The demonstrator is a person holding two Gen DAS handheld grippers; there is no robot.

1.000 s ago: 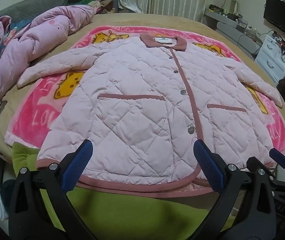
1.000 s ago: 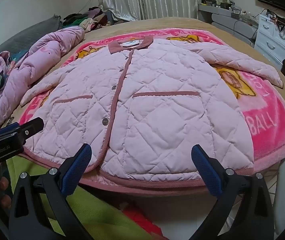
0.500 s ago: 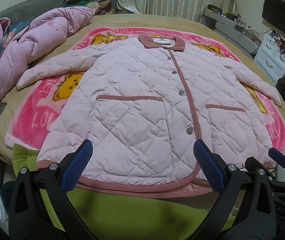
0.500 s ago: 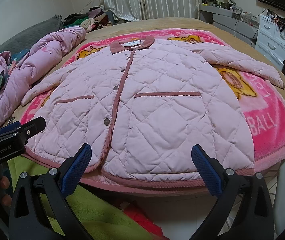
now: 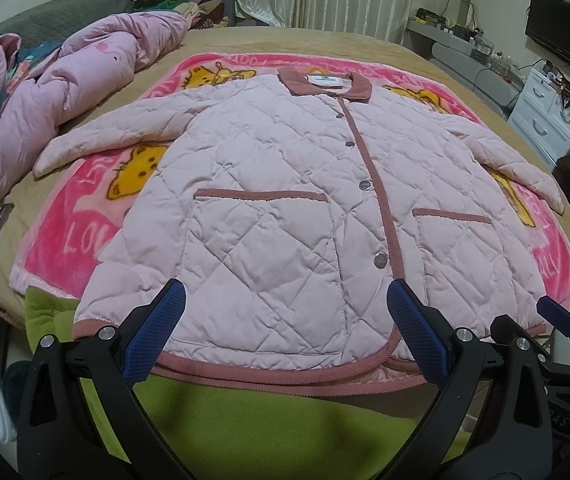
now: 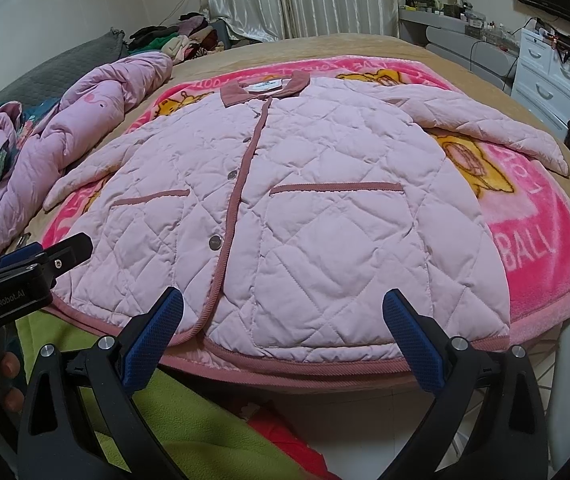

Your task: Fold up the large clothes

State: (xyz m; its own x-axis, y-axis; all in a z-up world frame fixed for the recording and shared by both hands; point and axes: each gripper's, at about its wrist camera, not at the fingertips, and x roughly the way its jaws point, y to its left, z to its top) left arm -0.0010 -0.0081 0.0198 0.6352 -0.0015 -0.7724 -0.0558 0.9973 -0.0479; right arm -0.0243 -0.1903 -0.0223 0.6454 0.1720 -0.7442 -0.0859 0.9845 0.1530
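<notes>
A pink quilted jacket (image 5: 285,208) lies flat and buttoned on a pink cartoon blanket (image 5: 77,224) on the bed, collar at the far end, both sleeves spread outward. It also shows in the right wrist view (image 6: 325,216). My left gripper (image 5: 285,320) is open and empty, just above the jacket's hem on its left half. My right gripper (image 6: 281,320) is open and empty above the hem on the right half. The right gripper shows at the lower right of the left wrist view (image 5: 557,316); the left gripper shows at the left of the right wrist view (image 6: 33,264).
A bunched pink duvet (image 5: 45,92) lies along the bed's left side. A green fleece (image 5: 265,420) lies under the hem at the near edge. White drawers (image 5: 549,112) and a TV (image 5: 561,44) stand at the right. Clothes are piled at the far end (image 6: 181,36).
Both grippers have drifted slightly, so the jacket sits a little lower and closer in both views. Both stay open and the jacket has not moved.
</notes>
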